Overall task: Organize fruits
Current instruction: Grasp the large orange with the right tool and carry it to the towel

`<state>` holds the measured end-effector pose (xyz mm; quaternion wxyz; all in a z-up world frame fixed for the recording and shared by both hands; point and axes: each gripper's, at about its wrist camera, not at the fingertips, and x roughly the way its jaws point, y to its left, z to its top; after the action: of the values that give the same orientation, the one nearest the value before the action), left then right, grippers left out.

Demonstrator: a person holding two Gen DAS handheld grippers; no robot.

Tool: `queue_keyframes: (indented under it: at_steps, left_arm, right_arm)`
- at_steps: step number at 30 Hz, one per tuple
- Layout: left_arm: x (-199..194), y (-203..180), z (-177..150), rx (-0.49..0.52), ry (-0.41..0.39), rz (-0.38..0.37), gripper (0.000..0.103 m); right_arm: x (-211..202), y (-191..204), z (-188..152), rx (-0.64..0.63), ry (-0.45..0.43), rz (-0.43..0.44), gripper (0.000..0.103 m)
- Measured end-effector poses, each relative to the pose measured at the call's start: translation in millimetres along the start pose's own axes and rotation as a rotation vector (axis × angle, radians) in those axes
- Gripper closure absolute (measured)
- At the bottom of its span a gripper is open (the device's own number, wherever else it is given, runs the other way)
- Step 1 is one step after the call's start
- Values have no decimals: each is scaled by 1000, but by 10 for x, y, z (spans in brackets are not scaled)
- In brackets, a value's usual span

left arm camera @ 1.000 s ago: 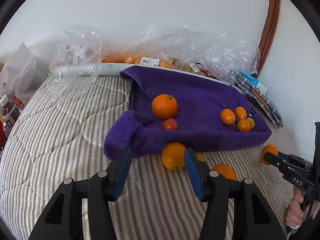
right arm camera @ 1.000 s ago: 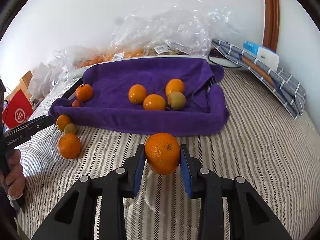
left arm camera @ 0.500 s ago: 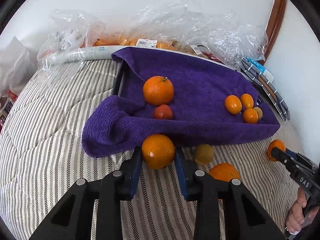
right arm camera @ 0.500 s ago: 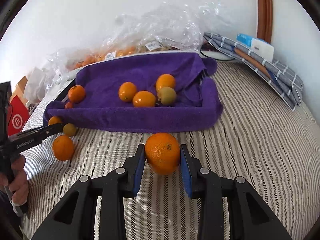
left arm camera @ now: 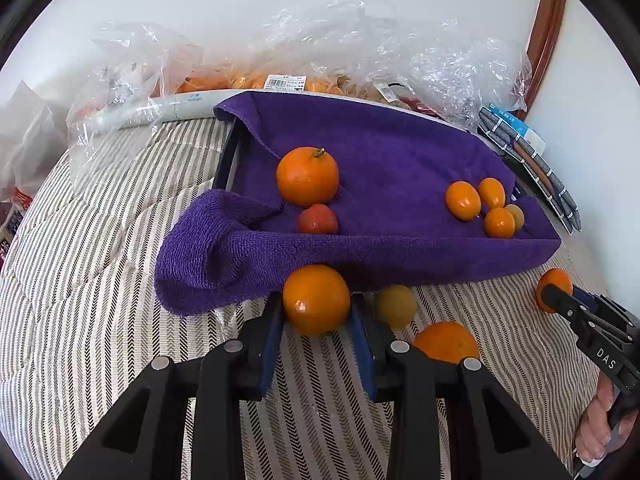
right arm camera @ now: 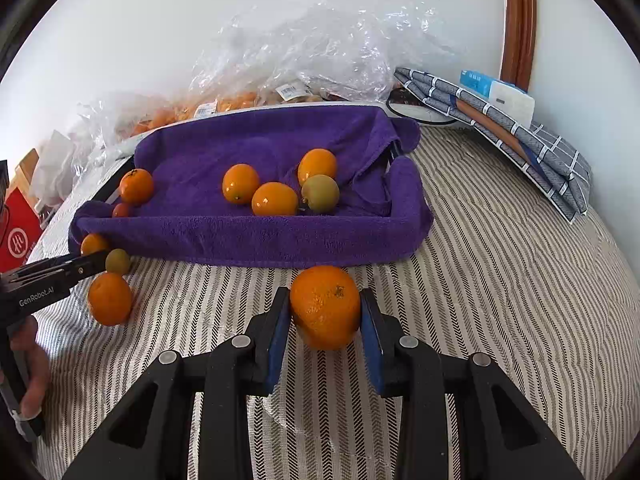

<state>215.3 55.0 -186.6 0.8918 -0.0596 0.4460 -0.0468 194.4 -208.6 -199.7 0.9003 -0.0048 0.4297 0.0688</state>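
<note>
Both grippers grip fruit just near of the purple towel (right arm camera: pixel 256 236) that lines a tray on the striped bed (right arm camera: pixel 500 280). The left gripper (left arm camera: pixel 317 312) has its fingers (left arm camera: pixel 272 328) closed on a smooth orange (left arm camera: pixel 316 300). The right gripper (right arm camera: pixel 325 316) clamps a dimpled orange (right arm camera: pixel 325 307). On the towel lie a stemmed orange (left arm camera: pixel 307 177), a small red fruit (left arm camera: pixel 317 219) and four small fruits at its right end (left arm camera: pixel 482 208). A yellowish fruit (left arm camera: pixel 396 306) and another orange (left arm camera: pixel 446 342) rest on the bed beside the left gripper.

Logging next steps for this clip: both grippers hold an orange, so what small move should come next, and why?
Probably lift the left gripper with its orange over the purple towel's front edge. The fingers look shut on it, it sits right at that edge, and other fruit already lies inside.
</note>
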Motion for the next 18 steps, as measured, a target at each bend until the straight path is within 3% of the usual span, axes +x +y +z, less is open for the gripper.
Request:
queue_keyframes:
  at_steps: [11,18]
  left_arm:
    - [-13,12,-8,-3,-11,-8,72]
    - [-219,25,-60,-4,-113,-53,72]
  right_arm:
    - [9,0,-11,3,12,-24,70]
    - [-109,-100,-16,49,-58,44,70]
